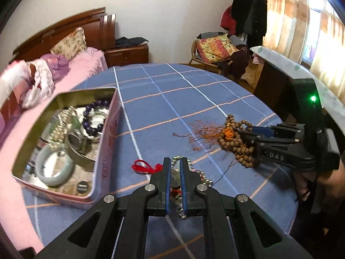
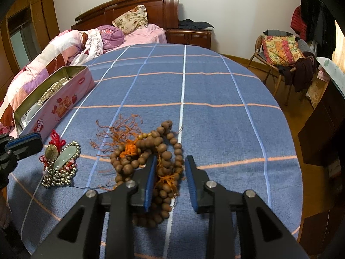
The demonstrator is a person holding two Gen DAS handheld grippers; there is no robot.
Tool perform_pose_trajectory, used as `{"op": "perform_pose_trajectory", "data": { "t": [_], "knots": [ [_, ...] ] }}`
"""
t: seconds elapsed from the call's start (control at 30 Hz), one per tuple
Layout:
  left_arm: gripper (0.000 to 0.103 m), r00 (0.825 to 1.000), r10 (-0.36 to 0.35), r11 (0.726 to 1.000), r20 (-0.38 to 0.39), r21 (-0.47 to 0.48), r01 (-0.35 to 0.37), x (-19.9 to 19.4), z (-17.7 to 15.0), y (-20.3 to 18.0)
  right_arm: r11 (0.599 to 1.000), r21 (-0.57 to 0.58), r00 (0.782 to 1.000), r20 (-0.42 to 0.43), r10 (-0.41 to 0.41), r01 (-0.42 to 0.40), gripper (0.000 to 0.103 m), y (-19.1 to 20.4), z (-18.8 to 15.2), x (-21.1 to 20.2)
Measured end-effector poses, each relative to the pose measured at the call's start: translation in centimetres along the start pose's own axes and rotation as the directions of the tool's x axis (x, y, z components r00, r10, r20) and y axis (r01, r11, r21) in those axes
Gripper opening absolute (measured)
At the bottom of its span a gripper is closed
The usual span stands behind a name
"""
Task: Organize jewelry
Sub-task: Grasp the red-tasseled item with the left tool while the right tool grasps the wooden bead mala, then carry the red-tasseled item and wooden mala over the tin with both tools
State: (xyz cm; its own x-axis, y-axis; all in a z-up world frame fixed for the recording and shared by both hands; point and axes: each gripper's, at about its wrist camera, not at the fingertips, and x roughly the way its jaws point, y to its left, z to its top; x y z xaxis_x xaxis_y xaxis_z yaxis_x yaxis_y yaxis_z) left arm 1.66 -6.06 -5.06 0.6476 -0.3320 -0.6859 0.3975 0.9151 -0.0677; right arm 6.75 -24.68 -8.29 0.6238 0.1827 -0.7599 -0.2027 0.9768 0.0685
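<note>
A pink tin [image 1: 103,151] [image 2: 64,105] sits at the table's left, holding a jade bangle [image 1: 54,170], purple beads [image 1: 92,118], a pearl strand and a watch. My left gripper [image 1: 175,161] is nearly shut around a silver-bead necklace with coin, jade pendant and red cord [image 1: 148,167] [image 2: 61,161]. My right gripper [image 2: 170,161] [image 1: 250,133] is open, its jaws straddling a pile of brown wooden prayer beads [image 2: 148,157] [image 1: 236,144] with orange tassels, lying on the cloth.
The round table wears a blue checked cloth [image 2: 204,90]. A bed [image 2: 97,36] lies behind the tin, a nightstand [image 2: 189,35] at the back, a chair with a cushion [image 2: 280,49] at right and a dark cabinet [image 2: 323,133] close to the table's right edge.
</note>
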Motion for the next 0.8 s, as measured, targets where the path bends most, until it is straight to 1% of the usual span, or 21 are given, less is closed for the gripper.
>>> {"op": "perform_pose_trajectory", "data": {
  "t": [0.03, 0.1, 0.13, 0.17, 0.2, 0.23, 0.3, 0.37, 0.5, 0.53, 0.6, 0.63, 0.67, 0.77, 0.8],
  "knots": [
    [0.007, 1.000, 0.018, 1.000, 0.010, 0.010, -0.018, -0.2, 0.0, -0.1, 1.000, 0.000, 1.000, -0.001, 0.001, -0.001, 0.033, 0.0, 0.0, 0.1],
    [0.009, 1.000, 0.017, 1.000, 0.003, 0.007, -0.017, 0.0, 0.0, -0.1, 1.000, -0.008, 1.000, -0.005, -0.001, 0.001, 0.035, 0.2, 0.1, 0.2],
    [0.019, 1.000, 0.011, 1.000, -0.009, -0.001, -0.011, 0.3, 0.0, 0.0, 1.000, -0.012, 1.000, -0.006, -0.001, 0.001, 0.036, 0.2, 0.0, 0.2],
    [0.034, 1.000, 0.013, 1.000, -0.014, -0.007, -0.013, 0.5, -0.1, 0.0, 1.000, -0.018, 1.000, -0.006, -0.003, 0.003, 0.036, 0.2, -0.1, 0.2],
    [0.043, 1.000, 0.023, 1.000, -0.014, -0.010, -0.023, 0.7, -0.1, -0.1, 1.000, -0.019, 1.000, -0.006, -0.004, 0.004, 0.036, 0.2, -0.1, 0.2],
    [0.053, 0.999, 0.034, 0.999, -0.007, -0.008, -0.034, 0.9, -0.2, -0.2, 1.000, -0.017, 1.000, -0.006, -0.002, 0.002, 0.036, 0.1, -0.2, 0.2],
    [0.055, 0.999, 0.047, 0.999, -0.011, -0.008, -0.047, 1.2, -0.2, -0.2, 1.000, -0.013, 1.000, -0.005, 0.002, -0.002, 0.036, 0.1, -0.2, 0.2],
    [0.055, 0.999, 0.035, 0.999, -0.013, -0.018, -0.035, 1.4, -0.1, 0.0, 1.000, -0.015, 1.000, -0.005, 0.001, -0.001, 0.036, 0.1, -0.3, 0.2],
    [0.054, 0.999, 0.037, 0.999, -0.027, -0.014, -0.037, 2.3, 0.2, 0.0, 1.000, -0.014, 1.000, -0.005, 0.002, -0.002, 0.036, 0.1, -0.2, 0.2],
    [0.053, 0.999, 0.035, 0.999, -0.034, -0.017, -0.036, 2.5, 0.1, 0.0, 1.000, -0.014, 1.000, -0.005, 0.002, -0.002, 0.036, 0.1, -0.2, 0.2],
    [0.032, 0.998, 0.025, 1.000, -0.058, -0.018, -0.026, 3.0, 0.0, 0.1, 1.000, -0.013, 1.000, -0.004, 0.002, -0.002, 0.036, 0.2, -0.2, 0.2],
    [0.010, 0.997, 0.021, 1.000, -0.071, -0.019, -0.022, 3.2, -0.1, 0.1, 1.000, -0.013, 1.000, -0.004, 0.002, -0.002, 0.036, 0.2, -0.2, 0.2],
    [0.004, 0.997, 0.016, 1.000, -0.075, -0.024, -0.018, 3.2, -0.2, 0.2, 1.000, -0.012, 1.000, -0.004, 0.003, -0.003, 0.036, 0.2, -0.2, 0.2],
    [0.002, 0.999, 0.037, 0.999, -0.022, -0.036, -0.037, 1.9, 0.1, 0.3, 1.000, -0.013, 1.000, -0.004, 0.001, -0.001, 0.036, 0.2, -0.3, 0.2],
    [0.002, 0.999, 0.032, 0.999, -0.002, -0.042, -0.032, 1.3, 0.3, 0.4, 1.000, -0.013, 1.000, -0.004, 0.001, -0.001, 0.036, 0.2, -0.3, 0.2]
  ]
}}
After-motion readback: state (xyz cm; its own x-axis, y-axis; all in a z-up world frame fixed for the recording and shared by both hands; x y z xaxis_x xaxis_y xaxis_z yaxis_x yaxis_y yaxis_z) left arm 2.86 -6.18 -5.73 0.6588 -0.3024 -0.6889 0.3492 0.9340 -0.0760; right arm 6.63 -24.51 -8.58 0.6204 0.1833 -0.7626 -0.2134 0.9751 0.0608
